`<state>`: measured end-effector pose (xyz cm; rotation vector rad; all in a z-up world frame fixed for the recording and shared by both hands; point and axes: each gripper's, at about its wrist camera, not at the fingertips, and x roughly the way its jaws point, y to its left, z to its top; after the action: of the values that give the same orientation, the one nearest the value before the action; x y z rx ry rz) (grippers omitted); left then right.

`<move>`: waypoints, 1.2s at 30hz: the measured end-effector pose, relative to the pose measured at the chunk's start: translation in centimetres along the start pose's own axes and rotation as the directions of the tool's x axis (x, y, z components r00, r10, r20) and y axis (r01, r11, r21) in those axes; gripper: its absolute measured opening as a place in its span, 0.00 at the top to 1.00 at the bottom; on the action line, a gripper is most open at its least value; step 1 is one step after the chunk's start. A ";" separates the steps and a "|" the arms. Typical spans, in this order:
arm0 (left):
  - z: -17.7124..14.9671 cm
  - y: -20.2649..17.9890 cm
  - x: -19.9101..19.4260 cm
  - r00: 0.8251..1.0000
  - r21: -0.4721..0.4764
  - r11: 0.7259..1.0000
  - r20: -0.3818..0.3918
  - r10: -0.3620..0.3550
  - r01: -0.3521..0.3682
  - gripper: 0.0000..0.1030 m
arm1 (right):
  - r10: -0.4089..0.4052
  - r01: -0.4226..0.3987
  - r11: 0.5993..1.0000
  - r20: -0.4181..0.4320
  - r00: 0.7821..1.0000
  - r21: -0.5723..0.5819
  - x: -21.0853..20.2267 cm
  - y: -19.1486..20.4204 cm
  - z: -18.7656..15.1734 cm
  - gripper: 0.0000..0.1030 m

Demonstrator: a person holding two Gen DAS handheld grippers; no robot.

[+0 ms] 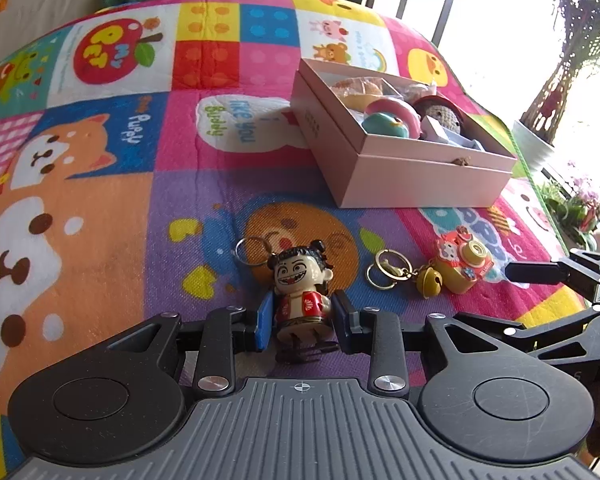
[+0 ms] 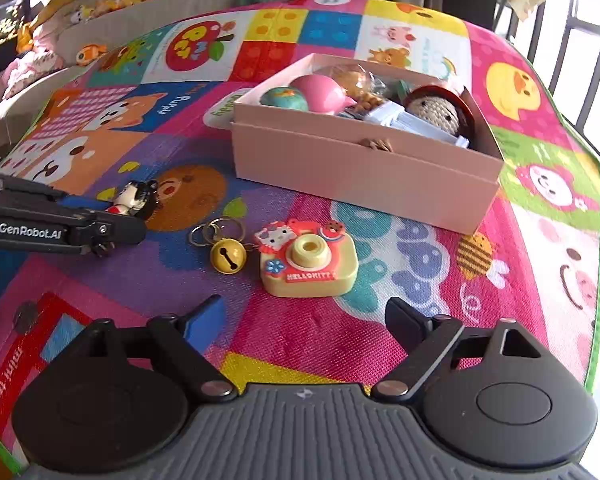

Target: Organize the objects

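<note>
A small figurine (image 1: 302, 280) with black hair buns, a grinning face and a red vest stands between the blue pads of my left gripper (image 1: 302, 314), which press on its sides; its key ring (image 1: 252, 250) lies on the mat behind it. A Hello Kitty toy camera keychain (image 2: 308, 260) with a gold bell (image 2: 228, 256) and rings lies just ahead of my right gripper (image 2: 306, 308), whose jaws stand wide apart with nothing between them. The pink open box (image 2: 364, 168) behind it holds several toys. My left gripper (image 2: 100, 228) shows at the left of the right wrist view.
A colourful cartoon play mat (image 1: 100, 240) covers the floor. A potted plant (image 1: 540, 120) and window bars stand beyond the mat's right edge. Soft toys (image 2: 36, 40) lie along the far left. My right gripper's finger (image 1: 532, 274) enters the left wrist view from the right.
</note>
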<state>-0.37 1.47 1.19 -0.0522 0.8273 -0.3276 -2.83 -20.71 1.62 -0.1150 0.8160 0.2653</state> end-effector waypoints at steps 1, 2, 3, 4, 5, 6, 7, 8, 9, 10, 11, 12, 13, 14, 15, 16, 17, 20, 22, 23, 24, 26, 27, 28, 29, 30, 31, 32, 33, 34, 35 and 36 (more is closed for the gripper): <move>0.0 0.0 0.0 1.000 0.001 1.000 0.000 -0.001 0.001 0.66 | 0.004 -0.004 1.000 -0.002 1.000 0.011 0.1 -0.1 0.0 0.13; 0.0 0.0 0.0 1.000 0.002 1.000 0.000 0.001 -0.001 0.66 | 0.003 -0.003 1.000 -0.002 1.000 0.016 0.1 -0.2 0.0 0.12; 0.0 0.0 0.0 1.000 0.003 1.000 0.000 0.002 -0.002 0.66 | 0.001 -0.001 1.000 -0.001 1.000 0.017 0.2 -0.2 -0.1 0.11; 0.0 -0.1 0.0 1.000 0.004 1.000 0.000 0.002 -0.002 0.66 | -0.001 0.001 1.000 0.000 1.000 0.018 0.2 -0.2 -0.1 0.10; 0.0 -0.1 0.0 1.000 0.004 1.000 0.000 0.003 -0.003 0.66 | -0.001 0.001 1.000 0.000 1.000 0.020 0.2 -0.2 -0.1 0.09; 0.0 -0.1 0.0 1.000 0.005 1.000 0.000 0.002 -0.002 0.66 | 0.000 0.000 1.000 -0.001 1.000 0.022 0.3 -0.2 -0.1 0.08; 0.0 -0.1 0.0 1.000 0.005 1.000 0.000 0.002 -0.002 0.66 | 0.001 -0.001 1.000 -0.001 1.000 0.023 0.3 -0.2 -0.2 0.07; -0.1 -0.1 0.0 1.000 0.006 1.000 0.001 0.003 -0.003 0.66 | 0.003 -0.003 1.000 -0.001 1.000 0.023 0.3 -0.2 -0.2 0.05; -0.1 -0.1 0.0 1.000 0.010 1.000 0.002 0.004 -0.004 0.66 | 0.004 -0.004 1.000 0.000 1.000 0.023 0.3 -0.1 -0.2 0.04; -0.1 -0.2 0.0 1.000 0.014 1.000 0.004 0.005 -0.005 0.66 | 0.004 -0.004 1.000 0.002 1.000 0.022 0.4 0.0 -0.2 0.04; -0.2 -0.2 0.0 1.000 0.019 1.000 0.007 0.007 -0.008 0.66 | 0.005 -0.006 1.000 0.003 1.000 0.022 0.4 0.0 -0.3 0.02; -0.2 -0.3 0.0 1.000 0.024 1.000 0.010 0.010 -0.011 0.66 | 0.008 -0.008 1.000 0.005 1.000 0.022 0.4 0.0 -0.3 0.02; -0.3 -0.4 0.0 1.000 0.029 0.999 0.012 0.013 -0.014 0.66 | 0.011 -0.011 1.000 0.006 1.000 0.020 0.5 0.0 -0.4 0.00; -0.3 -0.4 0.0 1.000 0.034 0.999 0.014 0.016 -0.016 0.66 | 0.011 -0.011 1.000 0.008 1.000 0.021 0.5 0.0 -0.4 0.00; -0.4 -0.5 -0.1 1.000 0.036 0.999 0.016 0.018 -0.018 0.66 | 0.012 -0.012 1.000 0.010 1.000 0.020 0.5 0.0 -0.4 0.00; -0.4 -0.5 0.0 1.000 0.035 0.999 0.017 0.019 -0.019 0.66 | 0.013 -0.013 1.000 0.012 1.000 0.020 0.5 0.0 -0.4 0.00; -0.4 -0.5 0.0 1.000 0.035 0.999 0.019 0.020 -0.020 0.66 | 0.014 -0.015 1.000 0.014 1.000 0.021 0.5 -0.1 -0.4 0.00; -0.5 -0.5 -0.1 1.000 0.035 0.999 0.023 0.020 -0.021 0.66 | 0.012 -0.013 1.000 0.023 1.000 0.025 0.6 -0.2 -0.4 0.00; -0.5 -0.4 -0.1 1.000 0.032 0.999 0.027 0.015 -0.015 0.66 | 0.008 -0.008 1.000 0.028 1.000 0.027 0.8 -0.1 -0.4 0.00; -0.6 -0.3 -0.1 1.000 0.030 0.999 0.030 0.010 -0.011 0.66 | 0.004 -0.005 1.000 0.030 1.000 0.028 0.9 0.0 -0.3 0.00; -0.6 -0.2 -0.2 0.999 0.029 1.000 0.033 0.006 -0.007 0.66 | 0.002 -0.003 1.000 0.030 1.000 0.028 1.0 0.1 -0.1 0.00; -0.7 -0.2 -0.2 0.999 0.028 1.000 0.038 0.002 -0.003 0.66 | 0.004 -0.005 1.000 0.029 1.000 0.025 1.4 0.2 0.3 0.00; -0.8 -0.2 -0.2 0.999 0.028 1.000 0.039 0.002 -0.004 0.66 | 0.007 -0.007 1.000 0.030 1.000 0.023 1.6 0.3 0.5 0.00; -0.8 -0.2 -0.3 0.999 0.029 1.000 0.040 0.003 -0.004 0.66 | 0.007 -0.008 1.000 0.031 1.000 0.023 1.9 0.3 0.8 0.00; -0.8 -0.2 -0.3 0.999 0.030 1.000 0.042 0.004 -0.005 0.66 | 0.005 -0.006 1.000 0.030 1.000 0.026 2.1 0.4 1.0 0.00; -0.8 -0.2 -0.3 0.999 0.029 1.000 0.040 0.002 -0.003 0.66 | 0.007 -0.008 1.000 0.031 0.999 0.029 2.2 0.5 1.2 0.01; -0.8 -0.2 -0.3 0.999 0.030 1.000 0.041 0.002 -0.003 0.66 | 0.007 -0.008 1.000 0.035 0.999 0.027 2.3 0.6 1.4 0.03; -0.7 -0.2 -0.3 0.999 0.031 1.000 0.041 0.001 -0.003 0.66 | 0.008 -0.008 1.000 0.040 0.999 0.015 2.3 0.8 1.5 0.09; -0.7 -0.2 -0.3 0.999 0.030 1.000 0.041 0.001 -0.002 0.66 | 0.016 -0.016 1.000 0.044 0.999 0.000 2.2 0.9 1.5 0.16; -0.7 -0.2 -0.3 0.999 0.029 1.000 0.041 0.002 -0.003 0.66 | 0.025 -0.025 1.000 0.046 0.999 -0.009 2.0 1.0 1.6 0.20; -0.7 -0.2 -0.3 0.999 0.029 1.000 0.041 0.003 -0.004 0.66 | 0.033 -0.032 0.999 0.045 0.998 -0.014 1.8 1.0 1.7 0.27; -0.7 -0.2 -0.3 0.999 0.030 1.000 0.042 0.005 -0.007 0.66 | 0.037 -0.037 0.999 0.042 0.998 -0.016 1.6 1.0 1.7 0.38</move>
<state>-1.15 1.40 0.93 -0.0279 0.7803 -0.3323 -0.82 -19.08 1.61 -0.1083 0.7744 0.3078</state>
